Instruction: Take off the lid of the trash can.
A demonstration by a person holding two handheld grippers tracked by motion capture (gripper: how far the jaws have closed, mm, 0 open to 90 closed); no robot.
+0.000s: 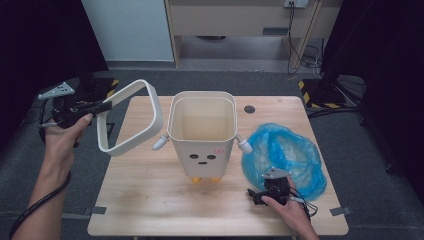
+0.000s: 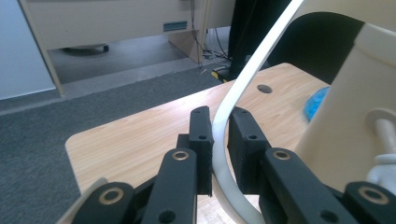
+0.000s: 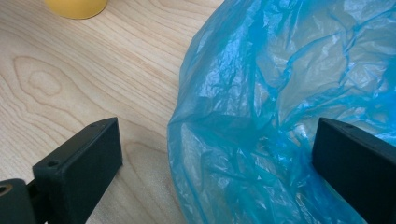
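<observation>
Now my left gripper (image 1: 102, 106) is pinching the white rim frame (image 1: 131, 117) of the little bin, jaws pressed on its thin edge, and I hold it tilted in the air off the desk's (image 1: 150, 200) left side. My right gripper (image 3: 215, 163) sits low at the near edge of the crumpled blue bag (image 1: 285, 157), jaws spread wide with the plastic lying between them, not yet gripped.

As I judge it, the step in hand is taking up the bag to line the bin. To do it well I should close on a single fold at the bag's edge rather than a thick bunch, so the mouth can open later, and lift slowly, since thin film slips and clings. The frame should stay clear of the bin until the bag is draped.

The cream bin (image 1: 202, 135), with its face and yellow feet, stands upright mid-desk; its inside looks empty, no liner in it. The bag lies just right of it.
</observation>
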